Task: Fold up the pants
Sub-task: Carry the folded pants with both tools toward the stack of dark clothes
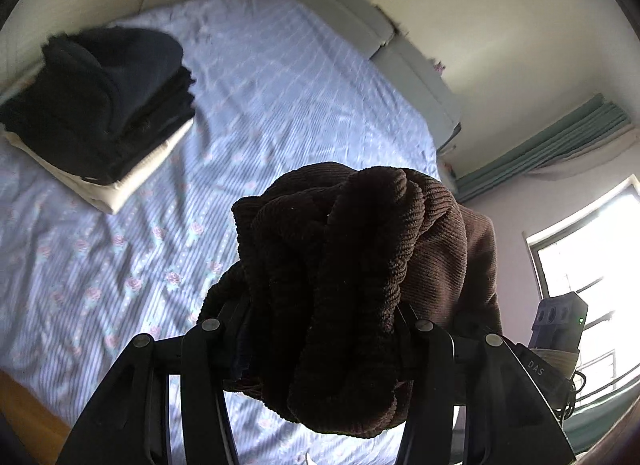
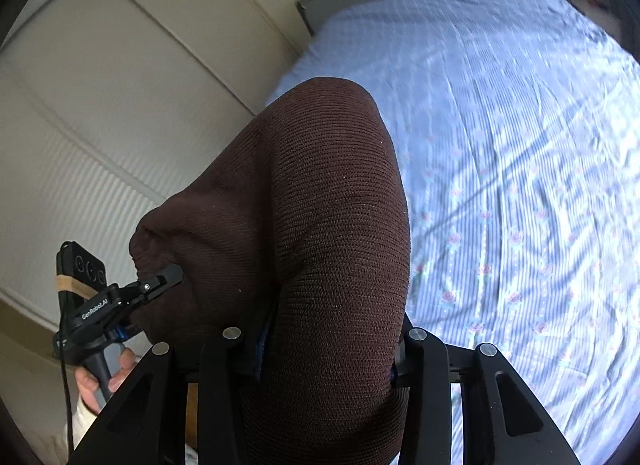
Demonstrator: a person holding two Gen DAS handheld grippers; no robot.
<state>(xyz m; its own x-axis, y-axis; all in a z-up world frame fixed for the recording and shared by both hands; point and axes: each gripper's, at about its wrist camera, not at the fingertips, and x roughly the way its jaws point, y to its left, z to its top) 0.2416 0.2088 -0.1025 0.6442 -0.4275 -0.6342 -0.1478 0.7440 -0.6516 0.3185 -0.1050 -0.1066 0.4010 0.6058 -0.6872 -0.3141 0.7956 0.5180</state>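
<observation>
Dark brown corduroy pants (image 1: 344, 285) hang bunched between the fingers of my left gripper (image 1: 320, 329), which is shut on them above the bed. In the right wrist view the same brown pants (image 2: 320, 225) drape over my right gripper (image 2: 324, 341), which is shut on the cloth. The fingertips of both grippers are hidden by fabric. The left gripper also shows in the right wrist view (image 2: 160, 279), pinching the pants' edge at the left. Part of the right gripper's body shows at the right in the left wrist view (image 1: 560, 325).
The bed has a light blue striped sheet with small roses (image 1: 260, 113). A stack of folded dark clothes on a cream one (image 1: 104, 113) lies at the bed's far left. Grey pillows (image 1: 360, 17) line the headboard. A window (image 1: 592, 265) is at the right.
</observation>
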